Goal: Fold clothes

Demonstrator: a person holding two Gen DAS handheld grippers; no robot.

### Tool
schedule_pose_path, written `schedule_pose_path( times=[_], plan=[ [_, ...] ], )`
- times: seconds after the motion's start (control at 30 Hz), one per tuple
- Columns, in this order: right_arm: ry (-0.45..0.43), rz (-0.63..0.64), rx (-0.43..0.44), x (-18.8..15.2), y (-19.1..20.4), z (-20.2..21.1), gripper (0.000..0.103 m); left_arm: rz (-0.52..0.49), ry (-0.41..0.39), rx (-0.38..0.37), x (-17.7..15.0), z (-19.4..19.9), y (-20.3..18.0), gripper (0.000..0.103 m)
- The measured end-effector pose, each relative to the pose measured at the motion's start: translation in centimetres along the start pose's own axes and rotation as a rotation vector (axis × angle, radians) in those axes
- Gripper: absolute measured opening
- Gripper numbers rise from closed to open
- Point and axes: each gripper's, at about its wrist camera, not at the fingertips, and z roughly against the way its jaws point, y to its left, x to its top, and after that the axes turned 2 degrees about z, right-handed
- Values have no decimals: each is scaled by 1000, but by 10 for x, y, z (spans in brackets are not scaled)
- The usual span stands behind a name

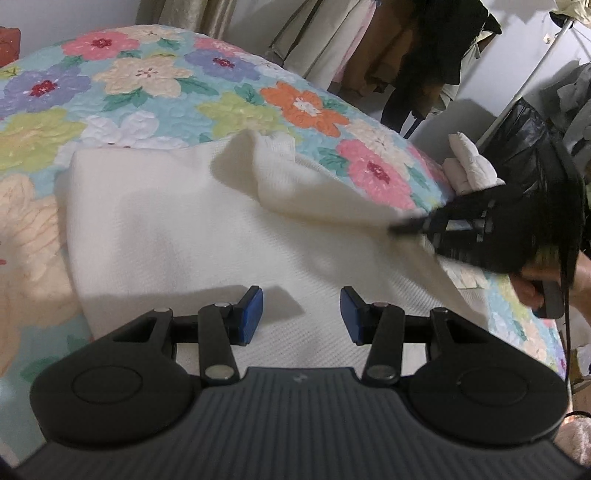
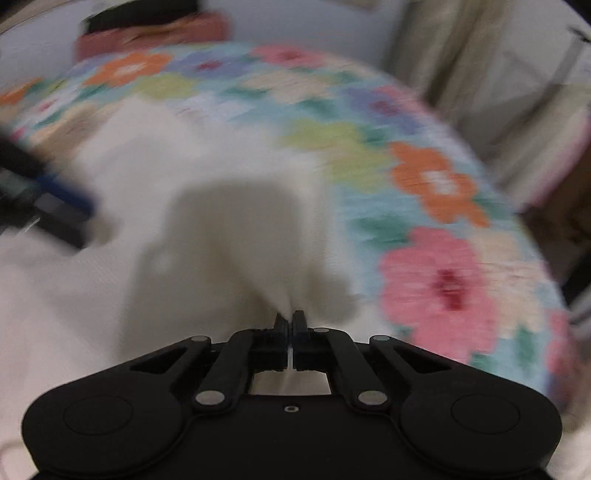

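A white knit garment lies spread on the floral quilt. My left gripper is open and empty, hovering just above the garment's near part. My right gripper is shut on the garment's right sleeve or edge and lifts it, so a fold stands up off the bed. In the right wrist view, which is blurred, the right gripper pinches the white cloth between its shut fingers, and the left gripper shows at the far left.
The bed's edge curves off to the right. Hanging clothes and a black bag stand beyond it. A small white folded item sits at the bed edge. A red pillow lies at the bed's far end.
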Motion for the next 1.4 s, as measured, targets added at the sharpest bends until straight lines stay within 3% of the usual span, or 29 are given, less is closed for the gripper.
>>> schedule_pose_path(
  times=[0.07,0.17,0.2,0.23,0.27,0.4,0.53,0.67,0.83,0.9,0.93,0.97,1.0,1.1,1.2,1.27,1.33,1.4],
  plan=[
    [-33,-164,-43,0,-29,3,1,10,-2,-2,-3,3,-2,45],
    [-39,-362,-32,-12,-65,1,1,8,-1,-8,-7,7,-6,46],
    [-32,-373,-84,-16,-69,1,3,4,0,-9,-9,8,-8,47],
    [-26,-374,-125,-21,-72,1,12,-1,2,-10,-11,9,-9,49],
    [-24,-398,-128,-27,-76,3,12,-14,1,-8,-11,10,-11,49],
    [-38,-510,31,-44,-80,19,14,-81,-19,2,-4,7,-20,52],
    [-77,-631,123,-78,-55,50,41,-67,-86,-35,23,-5,-22,67],
    [-116,-798,214,-140,-24,81,41,-72,-71,-9,52,-37,-24,72],
    [-129,-765,186,-172,-8,107,41,6,-59,56,70,-83,-21,72],
    [-183,-764,183,-179,-9,120,42,52,-53,39,76,-99,-19,68],
    [-208,-779,200,-183,-10,124,42,69,-57,29,79,-106,-19,57],
    [-226,-798,223,-187,-10,127,42,96,-67,15,84,-110,-20,39],
    [-235,-800,235,-190,-9,129,42,130,-77,-2,90,-114,-21,33],
    [-244,-780,243,-196,-4,135,42,226,-132,-39,107,-112,-28,33],
    [-247,-795,232,-205,1,143,43,223,-183,-86,114,-90,-43,52],
    [-247,-825,235,-211,1,147,43,186,-213,-100,115,-71,-55,77],
    [-243,-854,232,-216,2,150,44,137,-223,-96,112,-54,-67,79],
    [-251,-863,226,-217,4,156,44,47,-184,-45,98,-41,-78,79]
  ],
)
